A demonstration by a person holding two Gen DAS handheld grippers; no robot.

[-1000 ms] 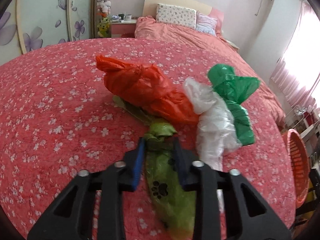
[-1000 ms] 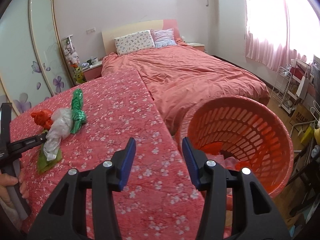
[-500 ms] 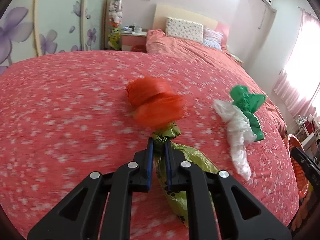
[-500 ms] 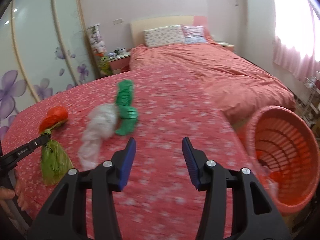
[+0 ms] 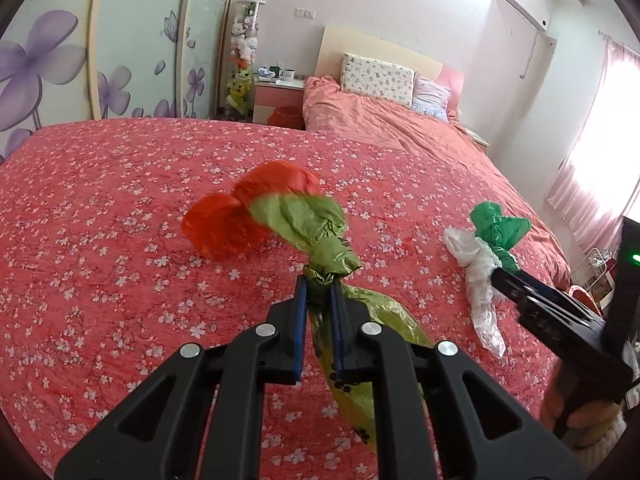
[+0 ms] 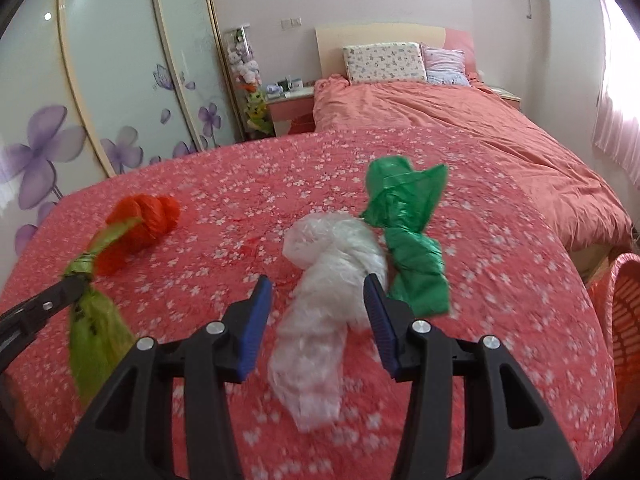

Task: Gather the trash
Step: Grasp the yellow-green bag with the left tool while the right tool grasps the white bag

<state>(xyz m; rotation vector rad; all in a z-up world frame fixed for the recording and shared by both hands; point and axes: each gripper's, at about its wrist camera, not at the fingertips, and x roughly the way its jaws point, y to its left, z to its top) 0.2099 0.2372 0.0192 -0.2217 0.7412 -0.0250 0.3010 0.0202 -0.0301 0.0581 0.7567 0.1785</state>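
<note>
Bedroom setup: pink walls, wardrobe doors [image 6: 100,92] with purple flowers, and a bed [image 6: 460,120] with pillows at the back. Everything I'm working on sits on a red quilt [image 5: 100,240] printed with small white blossoms.

My left gripper [image 5: 318,290] has just been closing, and its blue pads are now pinched on the knotted neck of the olive green bag [image 5: 320,248]. The top of that bag flares out past the fingertips and the long body with little paw prints trails back under the jaws. From the right wrist camera the same bag [image 6: 96,320] looks lifted a bit, hanging from the left gripper [image 6: 74,284] at the left edge, a bit blurred.

Just behind it is the orange bag [image 5: 236,220], lying crumpled on the quilt. Can't tell if the green one is touching it, they overlap in both views.

My right gripper [image 6: 318,294] has its jaws apart, nothing squeezed. The clear white bag [image 6: 324,300] lies between the two blue pads, and I can't see either pad pressing on it. Right beside it, touching on its right side, is the dark green bag [image 6: 404,240].

An orange laundry-style basket [image 6: 624,320] peeks in at the far right edge, beside the quilt.
</note>
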